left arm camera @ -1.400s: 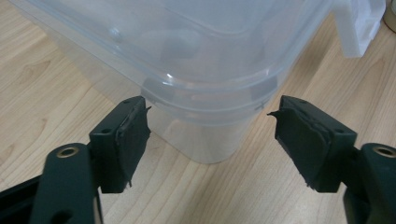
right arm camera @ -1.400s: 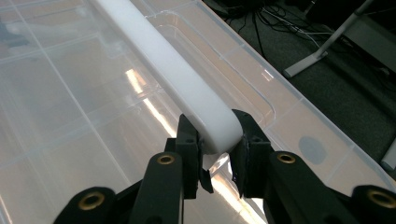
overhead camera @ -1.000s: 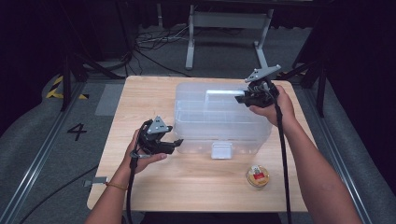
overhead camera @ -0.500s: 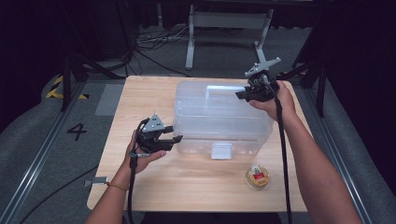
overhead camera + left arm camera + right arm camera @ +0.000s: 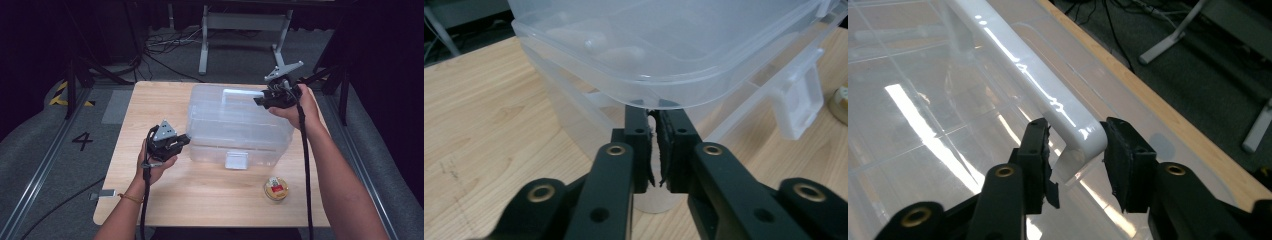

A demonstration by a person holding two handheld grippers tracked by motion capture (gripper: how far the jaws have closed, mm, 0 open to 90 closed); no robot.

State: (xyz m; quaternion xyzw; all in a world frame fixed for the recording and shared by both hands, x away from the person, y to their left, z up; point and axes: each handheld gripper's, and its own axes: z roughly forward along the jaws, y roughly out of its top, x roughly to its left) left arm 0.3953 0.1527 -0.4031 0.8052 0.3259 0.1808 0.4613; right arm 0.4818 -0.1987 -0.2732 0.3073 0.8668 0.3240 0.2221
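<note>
High view looks down from above – both gripper views sit close, sharing the clear box (image 5: 235, 125).

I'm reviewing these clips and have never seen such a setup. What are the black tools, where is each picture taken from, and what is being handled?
A person holds a two-jaw hand tool in each hand. One camera looks down from above; one rides on each tool. On the wooden table stand a clear plastic box and a small round tin. The left gripper has just been closing and is shut under the lid's rim, with nothing between its jaws. The right gripper straddles the box's white handle, its jaws just opening.
</note>
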